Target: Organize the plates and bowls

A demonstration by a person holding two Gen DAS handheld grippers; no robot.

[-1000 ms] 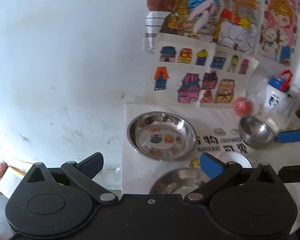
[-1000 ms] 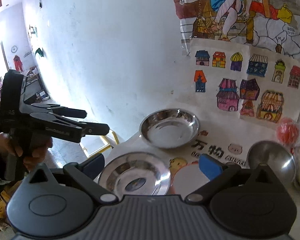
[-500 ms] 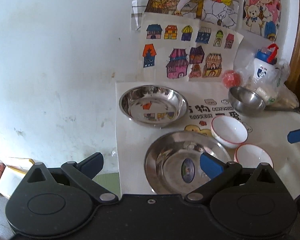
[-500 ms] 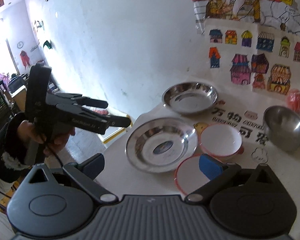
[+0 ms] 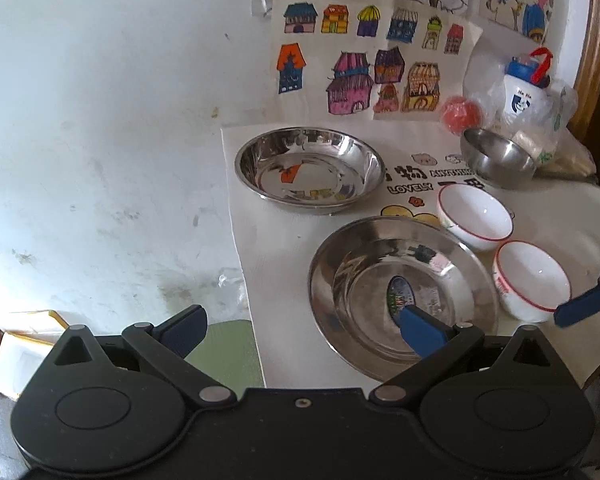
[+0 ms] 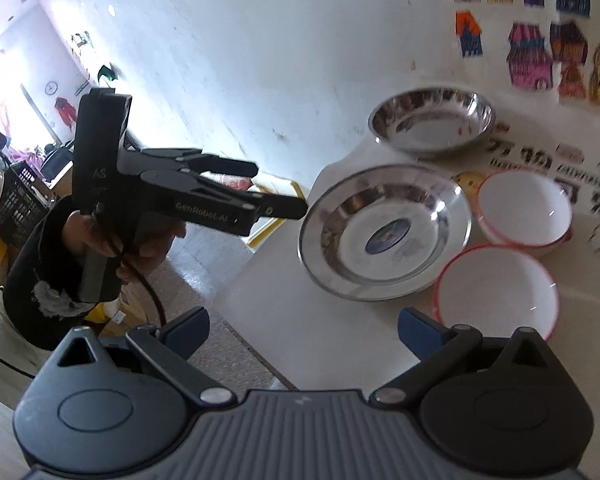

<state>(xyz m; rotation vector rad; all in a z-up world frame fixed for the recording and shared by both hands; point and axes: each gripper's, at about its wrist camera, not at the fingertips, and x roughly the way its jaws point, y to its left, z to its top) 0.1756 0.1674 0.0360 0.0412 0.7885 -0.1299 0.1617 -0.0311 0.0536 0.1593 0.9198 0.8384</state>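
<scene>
On the white printed tablecloth (image 5: 284,264) lie a large flat steel plate (image 5: 400,292) (image 6: 384,232), a deeper steel dish (image 5: 308,168) (image 6: 432,120) behind it, a small steel bowl (image 5: 496,156) and two white red-rimmed bowls (image 5: 476,216) (image 5: 532,276) (image 6: 524,212) (image 6: 496,292). My left gripper (image 5: 300,328) (image 6: 276,188) hangs open, its right finger over the large plate's near part and its left finger off the table edge. My right gripper (image 6: 304,328) is open and holds nothing, near the closer white bowl; one of its blue fingertips (image 5: 584,308) shows in the left wrist view.
Children's drawings (image 5: 364,68) hang on the white wall behind the table. A bottle in a plastic bag (image 5: 524,92) and a red ball (image 5: 460,114) stand at the back right. Left of the table edge are a green stool (image 5: 224,348) and boxes (image 5: 20,340) on the floor.
Both views have tilted down and drawn back, so the large plate and both white bowls now show fully. The left gripper has moved closer to the large plate's edge.
</scene>
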